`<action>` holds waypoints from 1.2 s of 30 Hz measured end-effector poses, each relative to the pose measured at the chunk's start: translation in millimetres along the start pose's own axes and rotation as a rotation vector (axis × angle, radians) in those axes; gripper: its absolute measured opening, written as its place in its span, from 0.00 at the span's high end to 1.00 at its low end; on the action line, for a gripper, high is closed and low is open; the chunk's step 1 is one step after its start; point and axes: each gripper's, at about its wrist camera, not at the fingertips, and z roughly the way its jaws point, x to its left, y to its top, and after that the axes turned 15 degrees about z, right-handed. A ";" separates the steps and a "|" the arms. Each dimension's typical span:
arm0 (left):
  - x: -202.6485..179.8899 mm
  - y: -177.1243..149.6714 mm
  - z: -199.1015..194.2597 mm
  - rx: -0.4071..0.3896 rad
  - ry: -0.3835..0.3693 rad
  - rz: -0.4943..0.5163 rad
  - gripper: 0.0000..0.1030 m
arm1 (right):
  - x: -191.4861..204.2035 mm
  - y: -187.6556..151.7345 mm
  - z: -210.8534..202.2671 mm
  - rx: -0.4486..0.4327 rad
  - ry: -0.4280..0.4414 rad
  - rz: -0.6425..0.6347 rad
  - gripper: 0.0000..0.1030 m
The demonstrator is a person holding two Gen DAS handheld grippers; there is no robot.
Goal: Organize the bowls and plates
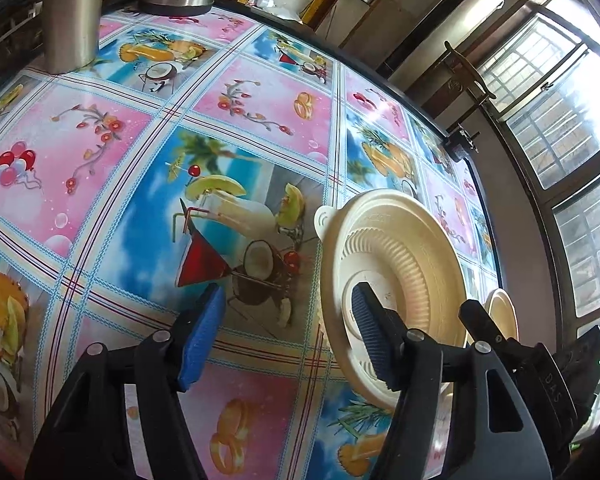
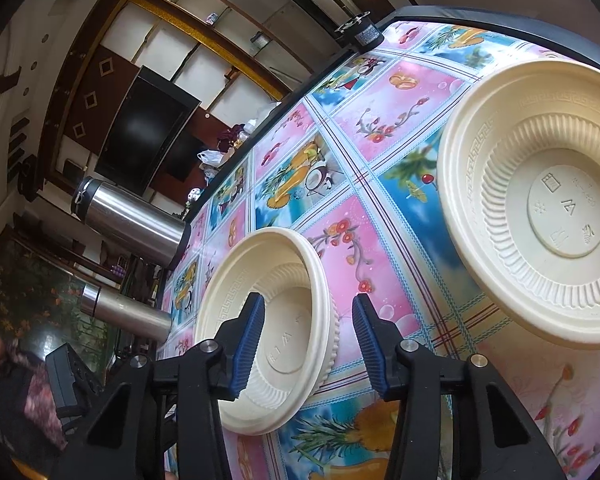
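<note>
Two cream ribbed plastic bowls lie on the fruit-print tablecloth [image 1: 100, 128]. In the left wrist view the larger bowl [image 1: 416, 264], with a small tab on its rim, sits at the right. My left gripper [image 1: 288, 292] is open; its right finger overlaps that bowl's near side and its left finger is over bare cloth. In the right wrist view my right gripper [image 2: 308, 300] is open and straddles the near rim of the smaller bowl [image 2: 288, 292], left finger over the inside, right finger outside. The larger bowl [image 2: 540, 216] lies further right.
Two steel flasks [image 2: 132, 216] [image 2: 128, 312] stand at the table's far side, also visible as flasks [image 1: 72, 12] in the left wrist view. A person [image 2: 12, 380] sits beyond the table. The table edge [image 1: 496, 240] runs close behind the bowls, near a window.
</note>
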 end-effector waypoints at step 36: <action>-10.2 -2.5 1.3 -0.001 -0.018 0.054 0.80 | 0.2 -8.9 10.1 0.025 -0.032 -0.017 0.86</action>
